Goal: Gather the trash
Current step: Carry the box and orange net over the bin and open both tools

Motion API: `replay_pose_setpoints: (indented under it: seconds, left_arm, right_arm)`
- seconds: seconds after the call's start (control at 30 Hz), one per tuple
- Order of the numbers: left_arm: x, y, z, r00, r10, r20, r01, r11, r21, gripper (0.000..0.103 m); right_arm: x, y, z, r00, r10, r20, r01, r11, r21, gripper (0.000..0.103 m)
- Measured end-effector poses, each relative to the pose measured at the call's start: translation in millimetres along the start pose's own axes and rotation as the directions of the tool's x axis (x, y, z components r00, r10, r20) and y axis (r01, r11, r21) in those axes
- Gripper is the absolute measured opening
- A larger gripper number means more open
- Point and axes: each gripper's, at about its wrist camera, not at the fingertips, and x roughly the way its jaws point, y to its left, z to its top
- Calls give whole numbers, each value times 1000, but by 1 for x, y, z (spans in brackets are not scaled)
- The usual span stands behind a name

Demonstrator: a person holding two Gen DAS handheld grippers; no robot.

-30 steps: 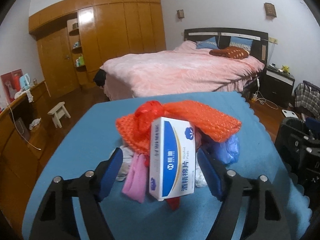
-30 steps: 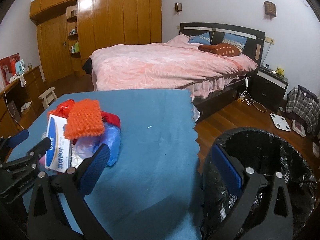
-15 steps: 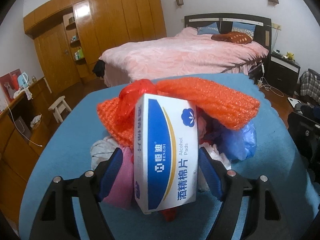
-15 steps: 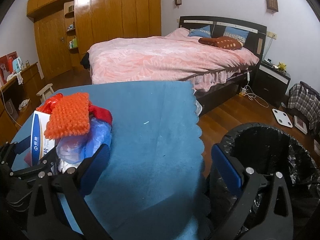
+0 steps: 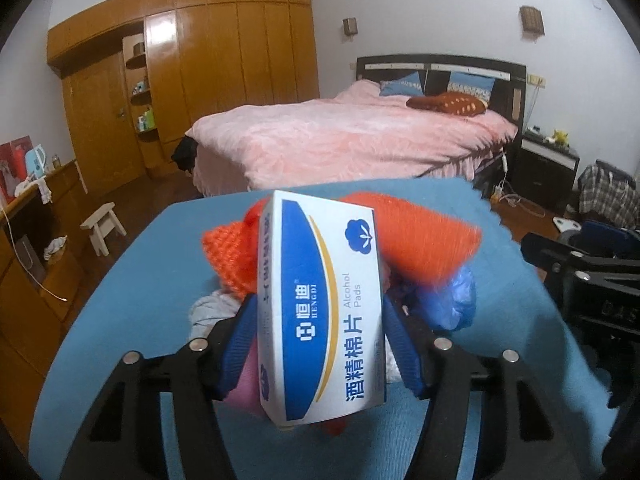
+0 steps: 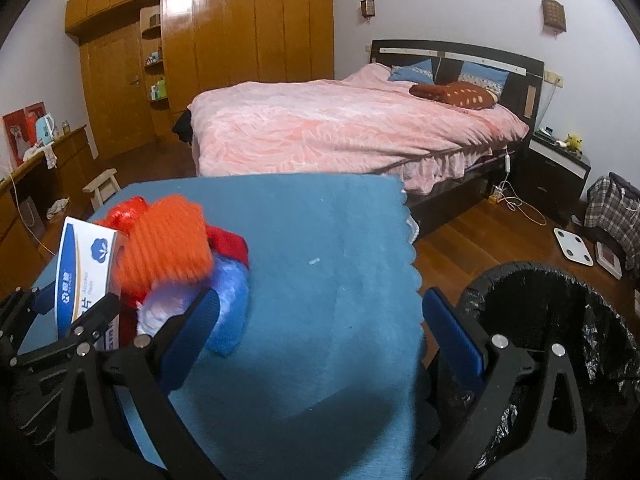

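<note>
A white and blue alcohol-pads box [image 5: 320, 312] stands upright between the blue pads of my left gripper [image 5: 318, 344], which is shut on it. Behind it lies a pile of trash: orange foam netting [image 5: 424, 244], a blue plastic bag [image 5: 452, 300], pink and grey scraps. The right wrist view shows the box [image 6: 84, 268], the orange netting [image 6: 168, 244] and the blue bag [image 6: 230, 304] at the left on the blue cloth [image 6: 332, 264]. My right gripper [image 6: 320, 336] is open and empty above the cloth's right edge, beside the black-lined bin [image 6: 560, 344].
The blue-covered table [image 5: 140, 272] ends in a scalloped edge [image 6: 412, 264] at the right; wood floor lies beyond it. A pink bed [image 6: 344, 128] stands behind, a wooden wardrobe [image 6: 224, 52] at the back left, a small stool [image 5: 102, 226] at the left.
My left gripper moved forward around the alcohol-pads box and closed on it. The right gripper stayed open, drifting slightly over the cloth edge.
</note>
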Motion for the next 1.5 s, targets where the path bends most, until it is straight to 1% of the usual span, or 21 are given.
replay_pose_setpoints:
  seconds: [0.13,0.23,0.33,0.47,0.5,0.57,0.63,0.73,0.77,0.8,0.83,0.9,1.0,1.23,1.37,1.5]
  left_arm:
    - [-12,15,8,999,26,20,-25,999,-33,61]
    - [-12,28,15,998,62,19,-61,997,-53,61]
    - [-8,41,21,995,96,21,-94,994,-61,61]
    - [-3,55,24,993,119,12,-118,990,-73,62]
    - [-2,58,25,992,123,10,-122,990,-76,62]
    - [-1,64,23,992,130,3,-129,988,-88,61]
    - [1,65,20,991,134,-2,-134,987,-88,61]
    - [2,68,18,991,136,-9,-136,987,-90,62]
    - [2,68,18,991,137,-10,-137,986,-90,62]
    - [2,69,17,991,137,-10,-137,986,-89,62]
    - [1,69,17,991,137,-8,-137,987,-89,62]
    - [0,69,18,991,136,-7,-136,987,-87,62]
    - [-1,63,20,991,131,-5,-131,988,-83,62]
    - [-11,55,24,994,107,3,-106,992,-70,62]
    - [-19,37,31,997,74,25,-73,996,-44,62]
    - [-25,8,38,999,5,38,-5,1000,-11,62]
  right_arm:
    - [-4,9,13,999,35,23,-35,999,-1,98]
    - [2,21,21,997,71,19,-71,997,2,98]
    - [9,39,26,995,103,17,-103,995,-20,98]
    - [22,61,30,990,138,-5,-138,989,-55,88]
    - [27,64,30,990,142,-15,-143,988,-61,83]
    - [37,74,29,988,148,-43,-151,986,-75,77]
    - [47,81,25,985,157,-76,-163,983,-85,69]
    - [52,85,21,974,196,-115,-206,975,-88,40]
    - [51,85,20,971,207,-116,-218,972,-90,35]
    - [50,86,18,970,216,-114,-227,969,-94,22]
    - [48,86,18,968,223,-111,-235,967,-100,13]
    - [44,84,19,961,256,-105,-266,959,-96,11]
    - [34,77,21,957,275,-87,-282,956,-79,10]
    - [9,55,27,961,271,-47,-273,961,-42,10]
    - [-14,32,28,974,227,-4,-227,974,-20,10]
    - [-37,-4,22,987,157,19,-157,987,17,10]
